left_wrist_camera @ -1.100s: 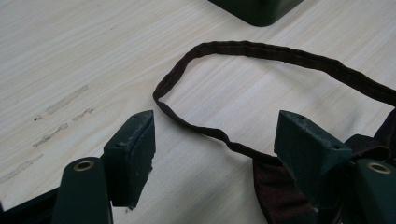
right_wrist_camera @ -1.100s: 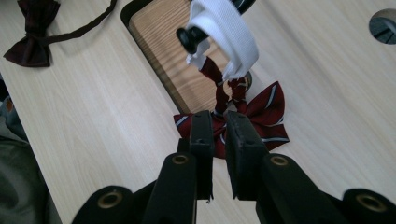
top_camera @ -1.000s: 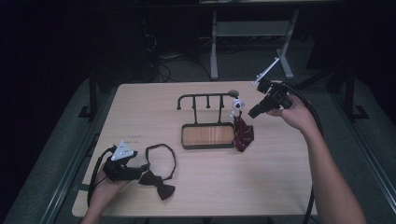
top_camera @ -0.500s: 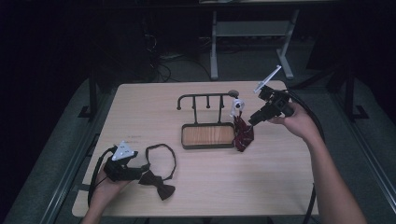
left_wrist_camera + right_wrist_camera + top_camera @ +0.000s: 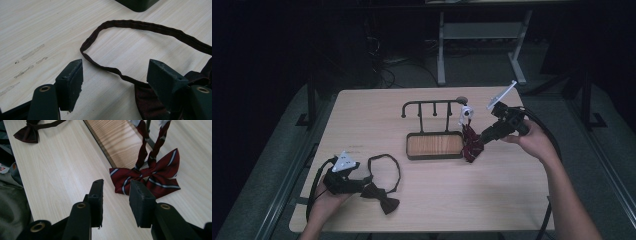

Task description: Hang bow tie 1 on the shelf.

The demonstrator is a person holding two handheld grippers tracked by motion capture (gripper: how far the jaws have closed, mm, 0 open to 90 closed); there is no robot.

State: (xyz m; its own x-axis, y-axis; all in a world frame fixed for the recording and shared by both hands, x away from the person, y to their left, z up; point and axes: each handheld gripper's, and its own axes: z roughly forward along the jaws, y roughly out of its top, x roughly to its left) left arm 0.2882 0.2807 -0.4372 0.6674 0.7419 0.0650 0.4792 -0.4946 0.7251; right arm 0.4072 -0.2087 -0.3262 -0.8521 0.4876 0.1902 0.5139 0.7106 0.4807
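Wooden table [image 5: 522, 200], rack tray [image 5: 434, 146], bow ties [image 5: 379, 197]

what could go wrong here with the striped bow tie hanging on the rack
1. The striped bow tie hangs by its strap with the bow resting on the table; a tug might slip it off the rack.
2. The right gripper, its fingers just opening with nothing between them, sits close and may snag the bow.
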